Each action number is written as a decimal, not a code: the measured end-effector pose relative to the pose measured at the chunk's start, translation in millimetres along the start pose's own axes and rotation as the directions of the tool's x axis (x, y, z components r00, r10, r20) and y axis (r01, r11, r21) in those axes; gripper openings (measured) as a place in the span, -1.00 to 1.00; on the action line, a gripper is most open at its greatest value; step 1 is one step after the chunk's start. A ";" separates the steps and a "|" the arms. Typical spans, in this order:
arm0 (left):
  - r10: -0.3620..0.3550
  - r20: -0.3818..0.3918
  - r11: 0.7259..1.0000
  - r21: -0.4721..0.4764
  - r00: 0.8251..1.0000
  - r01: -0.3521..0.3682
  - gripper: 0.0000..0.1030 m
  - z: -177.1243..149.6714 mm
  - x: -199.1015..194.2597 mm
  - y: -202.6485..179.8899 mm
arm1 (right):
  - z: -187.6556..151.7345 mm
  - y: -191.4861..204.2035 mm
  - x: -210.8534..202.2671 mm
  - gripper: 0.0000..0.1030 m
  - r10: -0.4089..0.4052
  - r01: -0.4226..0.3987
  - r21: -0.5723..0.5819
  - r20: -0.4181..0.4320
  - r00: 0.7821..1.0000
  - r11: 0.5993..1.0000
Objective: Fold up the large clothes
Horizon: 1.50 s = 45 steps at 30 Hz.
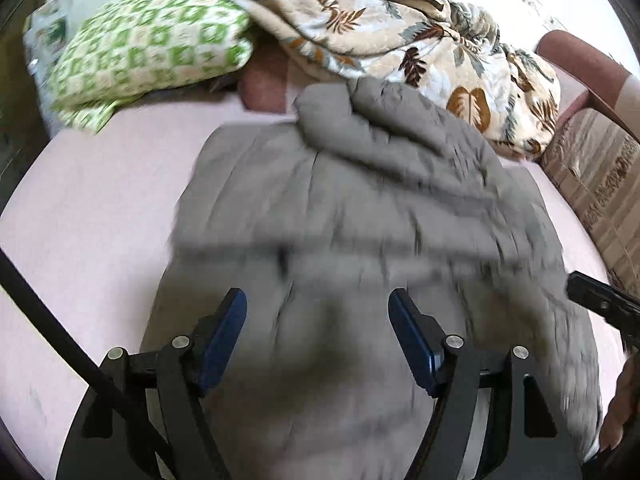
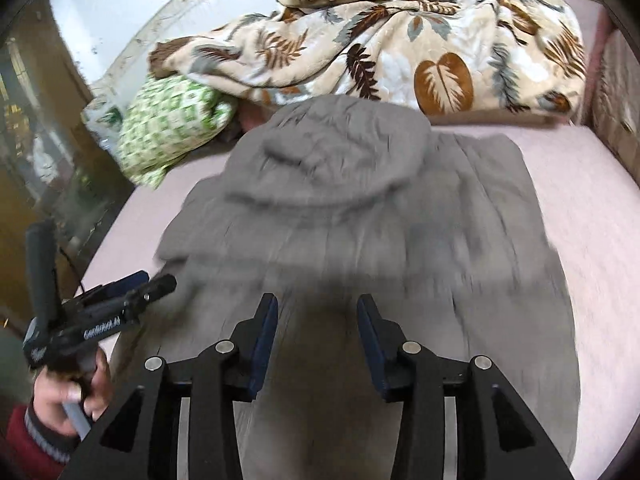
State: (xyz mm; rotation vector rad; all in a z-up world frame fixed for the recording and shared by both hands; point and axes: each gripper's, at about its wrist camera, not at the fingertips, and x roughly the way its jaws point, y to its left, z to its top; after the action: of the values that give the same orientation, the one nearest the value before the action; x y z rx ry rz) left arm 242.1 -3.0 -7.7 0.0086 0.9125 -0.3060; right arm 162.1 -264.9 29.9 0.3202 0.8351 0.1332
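Grey hooded coat, "GenRobot.AI" on left hand-held gripper

It was a bedroom in a home: a pink-sheeted bed carried a rumpled leaf-print blanket and a green-checked pillow (both pushed toward the wall), with a padded headboard alongside.

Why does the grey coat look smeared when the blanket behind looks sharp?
Left wrist view: the grey padded coat is motion-blurred, while the leaf-print fleece blanket stays sharper. Right wrist view: the coat is blurred likewise, and the fisheye lens curves the edges.
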 end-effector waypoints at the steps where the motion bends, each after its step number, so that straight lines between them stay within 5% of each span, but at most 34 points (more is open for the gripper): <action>1: 0.005 -0.010 1.000 -0.005 1.000 -0.005 0.41 -13.7 -9.6 4.6 | -9.5 2.0 -7.7 -0.13 -0.001 0.001 -0.003 0.003 1.000 1.000; 9: 0.056 0.003 0.996 -0.065 0.998 -0.055 0.41 -104.7 -69.1 26.8 | -107.0 -4.3 -66.9 -0.11 -0.080 0.080 -0.001 0.028 0.996 0.997; 14: 0.104 -0.035 0.988 -0.114 0.994 -0.108 0.41 -152.1 -73.2 33.5 | -153.6 -1.9 -61.7 -0.11 -0.123 0.123 0.019 -0.019 0.992 0.992; 17: 0.138 -0.023 0.988 -0.069 0.990 -0.139 0.49 -162.1 -73.4 27.2 | -174.5 2.0 -51.2 0.09 -0.163 0.163 -0.019 -0.041 0.986 0.987; 23: 0.208 0.023 0.977 0.052 0.978 -0.209 0.67 -174.2 -61.5 15.1 | -179.9 1.6 -36.3 0.36 -0.164 0.161 -0.049 -0.059 0.985 0.986; 35: 0.201 0.022 0.977 0.060 0.979 -0.202 0.79 -179.5 -63.0 19.5 | -186.5 1.9 -38.8 0.53 -0.099 0.098 -0.020 -0.053 0.994 0.995; 45: 0.240 0.098 0.968 0.049 0.966 -0.246 0.83 -190.0 -64.8 14.2 | -191.9 12.9 -34.4 0.78 -0.115 0.112 -0.085 -0.031 0.993 0.990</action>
State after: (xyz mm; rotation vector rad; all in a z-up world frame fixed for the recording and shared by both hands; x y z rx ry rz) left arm 61.2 53.2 -75.8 0.1607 0.8017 -0.1044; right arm -3.9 -217.6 -61.8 0.1924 0.8785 0.0670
